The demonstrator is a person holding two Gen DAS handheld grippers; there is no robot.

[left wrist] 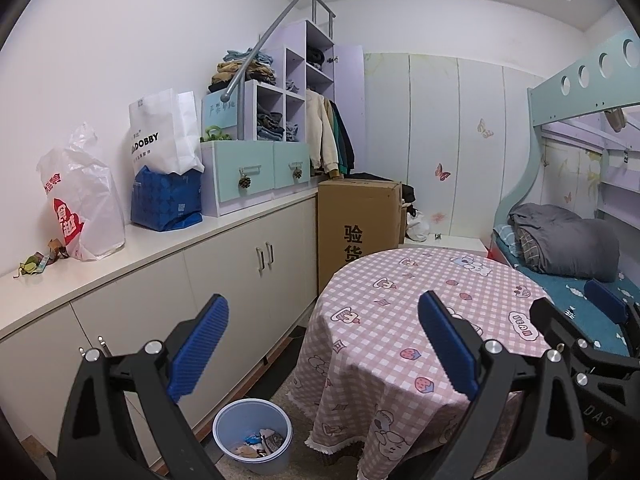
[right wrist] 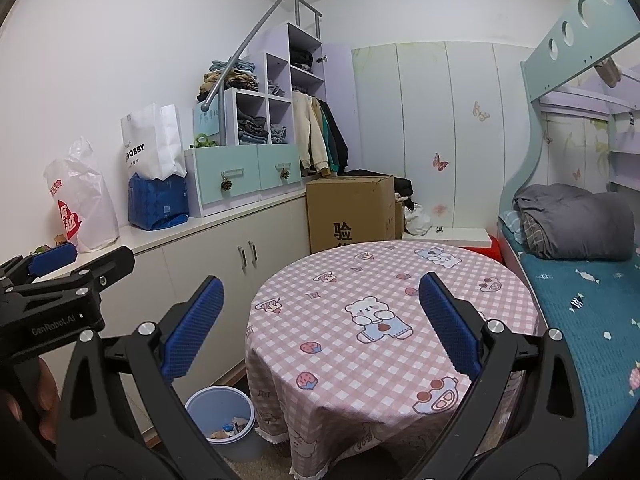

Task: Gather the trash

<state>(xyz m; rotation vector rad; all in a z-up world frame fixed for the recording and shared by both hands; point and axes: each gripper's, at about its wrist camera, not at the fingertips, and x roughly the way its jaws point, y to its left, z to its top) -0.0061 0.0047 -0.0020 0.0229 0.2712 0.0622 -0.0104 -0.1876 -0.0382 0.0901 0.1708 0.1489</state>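
A grey-blue waste bin (left wrist: pixel 253 435) stands on the floor between the cabinet and the round table, with wrappers and paper scraps inside; it also shows in the right wrist view (right wrist: pixel 222 420). Small scraps of trash (left wrist: pixel 38 261) lie on the white countertop at the far left, beside a plastic bag. My left gripper (left wrist: pixel 322 344) is open and empty, held above the bin and the table's edge. My right gripper (right wrist: pixel 320 326) is open and empty over the table. The left gripper also shows at the left of the right wrist view (right wrist: pixel 60 264).
A round table with a pink checked cloth (right wrist: pixel 360 320) fills the middle. A white cabinet (left wrist: pixel 224 272) runs along the left wall, bearing a plastic bag (left wrist: pixel 86 204), a paper bag (left wrist: pixel 164 132) and a blue bag (left wrist: pixel 168 200). A cardboard box (left wrist: pixel 358 224) stands behind; a bunk bed (right wrist: pixel 580 280) is right.
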